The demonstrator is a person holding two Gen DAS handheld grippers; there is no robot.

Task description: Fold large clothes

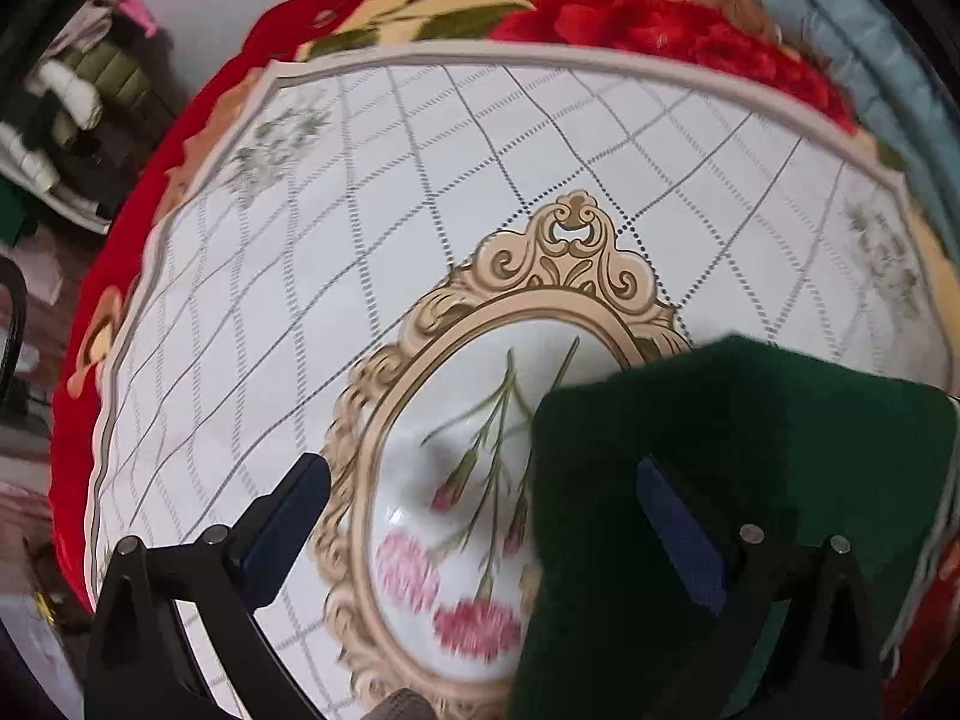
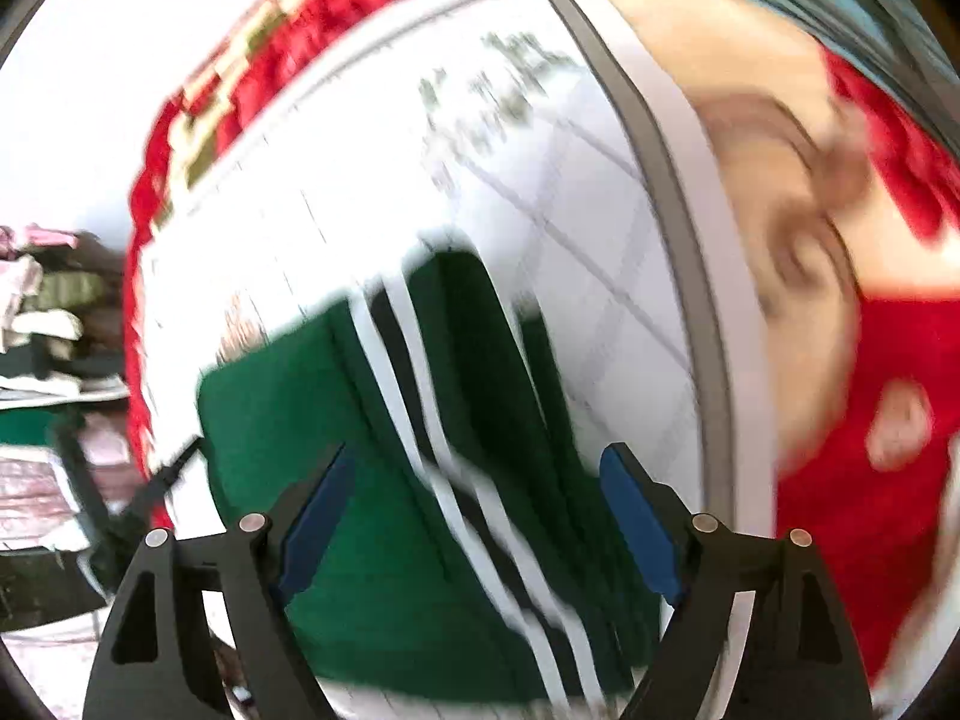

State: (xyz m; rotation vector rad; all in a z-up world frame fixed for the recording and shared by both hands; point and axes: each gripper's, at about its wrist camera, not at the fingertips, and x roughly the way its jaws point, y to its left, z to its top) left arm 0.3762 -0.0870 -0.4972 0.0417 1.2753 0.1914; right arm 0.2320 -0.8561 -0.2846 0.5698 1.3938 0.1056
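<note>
A dark green garment [image 1: 738,480] lies folded at the lower right of the left wrist view, on a white grid-patterned mat [image 1: 420,180]. My left gripper [image 1: 483,463] hangs above the mat with its jaws wide apart. Its right finger [image 1: 678,528] is over the green cloth and its left finger [image 1: 288,516] over bare mat. The blurred right wrist view shows the same green garment [image 2: 336,420] with white and black stripes [image 2: 420,384]. My right gripper [image 2: 478,456] is open above it, pads clear of the cloth.
The mat carries a gold oval frame with pink flowers [image 1: 468,540]. It rests on a red floral blanket [image 1: 630,24]. Light blue fabric [image 1: 870,48] lies at the far right. A pile of other clothes [image 1: 78,96] sits off the left edge.
</note>
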